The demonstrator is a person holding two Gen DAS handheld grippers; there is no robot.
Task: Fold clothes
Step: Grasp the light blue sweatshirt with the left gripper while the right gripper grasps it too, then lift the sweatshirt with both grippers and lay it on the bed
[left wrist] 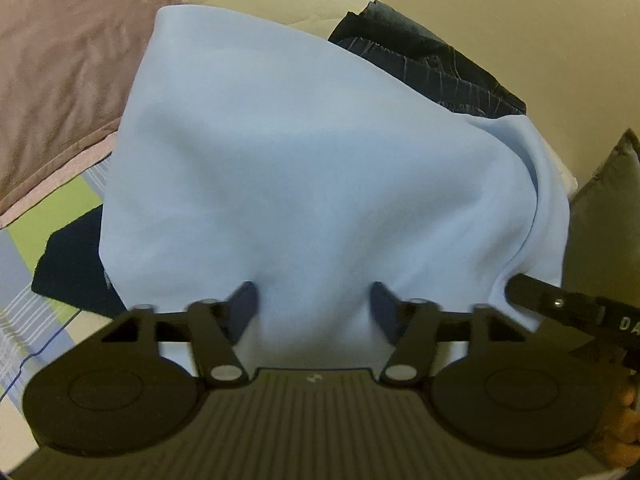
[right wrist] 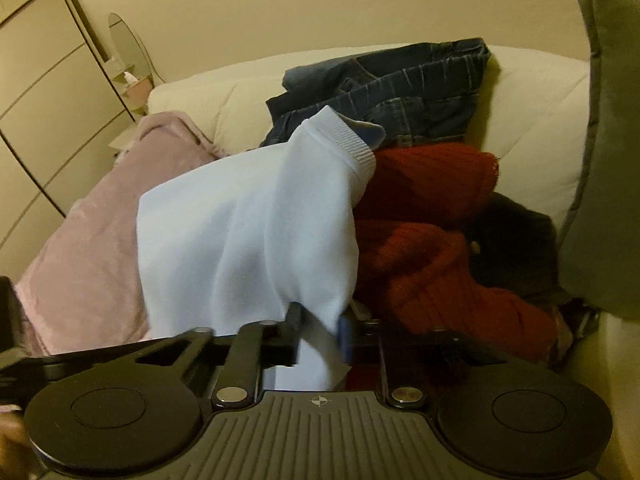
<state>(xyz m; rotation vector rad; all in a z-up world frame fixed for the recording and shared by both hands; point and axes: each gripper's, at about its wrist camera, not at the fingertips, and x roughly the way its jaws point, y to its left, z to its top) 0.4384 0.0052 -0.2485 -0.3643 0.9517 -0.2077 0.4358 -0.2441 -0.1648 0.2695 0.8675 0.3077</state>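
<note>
Left gripper [left wrist: 314, 306]: jaws part-open, light blue sweatshirt [left wrist: 312, 160] between them; grip uncertain.
Right gripper [right wrist: 318, 334]: clenched on sweatshirt fabric.
Sweatshirt: draped just ahead of both tools, ribbed cuff [right wrist: 348, 140] far.
Beyond: red knit [right wrist: 432, 216], jeans [right wrist: 396, 96], pink blanket [right wrist: 100, 248] left.

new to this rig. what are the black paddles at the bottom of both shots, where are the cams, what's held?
No robot arm: a person carries a two-finger gripper in each hand, with a fisheye camera on each looking along its fingers. In the left view, the left gripper has its jaws partly apart around a pale blue sweatshirt. In the right view, the right gripper is clamped on that sweatshirt's fabric near the ribbed cuff. Behind lie folded dark blue jeans, a red knitted sweater and a pink blanket on a cream sofa.
</note>
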